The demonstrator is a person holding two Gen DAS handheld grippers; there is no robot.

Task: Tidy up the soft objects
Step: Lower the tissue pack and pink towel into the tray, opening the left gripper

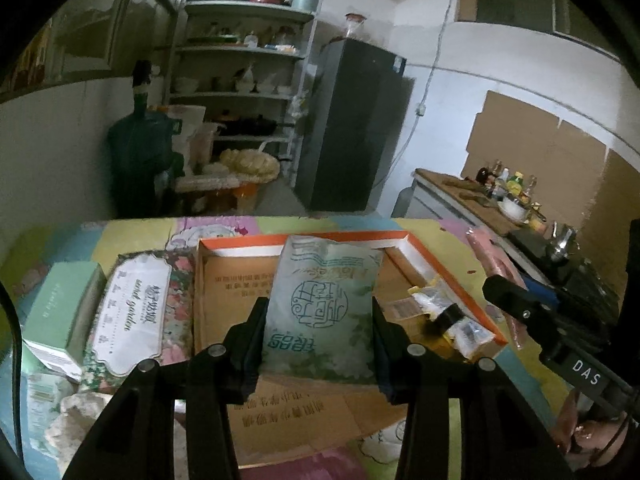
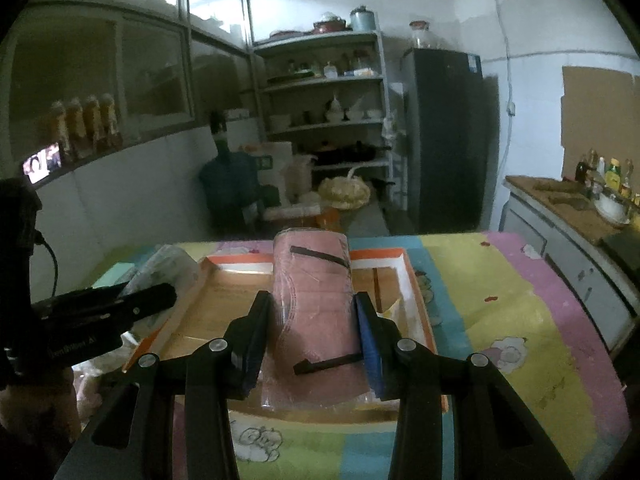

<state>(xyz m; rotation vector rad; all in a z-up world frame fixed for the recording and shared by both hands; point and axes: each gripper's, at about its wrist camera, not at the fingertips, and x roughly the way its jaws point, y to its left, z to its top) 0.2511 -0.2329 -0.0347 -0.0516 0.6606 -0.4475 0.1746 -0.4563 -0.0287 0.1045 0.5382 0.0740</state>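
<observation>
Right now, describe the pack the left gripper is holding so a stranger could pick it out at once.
Start at the orange-rimmed cardboard tray on the pastel patchwork table. Over its middle, the left gripper clamps a pale green soft pack printed with a round blue seal. The floral pack to its left lies flat, and the right gripper's pack is pink.

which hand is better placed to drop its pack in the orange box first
Probably left. Its gripper holds the green tissue pack right over the orange box. The right gripper also holds its pink pack over the box, so it's close.
</observation>
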